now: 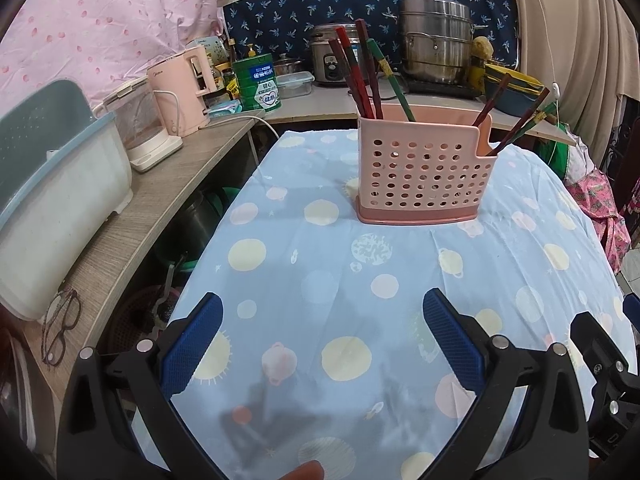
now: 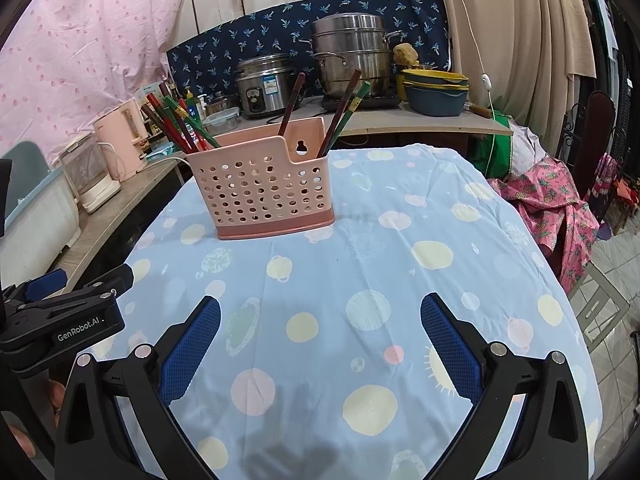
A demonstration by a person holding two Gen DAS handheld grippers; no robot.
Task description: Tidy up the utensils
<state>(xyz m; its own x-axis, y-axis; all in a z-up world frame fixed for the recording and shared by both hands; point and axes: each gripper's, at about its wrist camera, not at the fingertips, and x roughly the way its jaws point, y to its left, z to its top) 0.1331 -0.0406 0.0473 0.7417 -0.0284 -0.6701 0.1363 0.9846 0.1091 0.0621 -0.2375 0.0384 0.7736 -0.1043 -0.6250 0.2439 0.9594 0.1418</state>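
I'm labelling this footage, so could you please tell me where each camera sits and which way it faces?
Left wrist: on the left gripper, low over the tablecloth, facing the holder ahead and slightly right; its own open fingers show, with the right gripper at the right edge.
Right wrist: on the right gripper, facing the holder ahead-left; open fingers show, left gripper at left.
Shared: holder, chopsticks, tablecloth, steamer.
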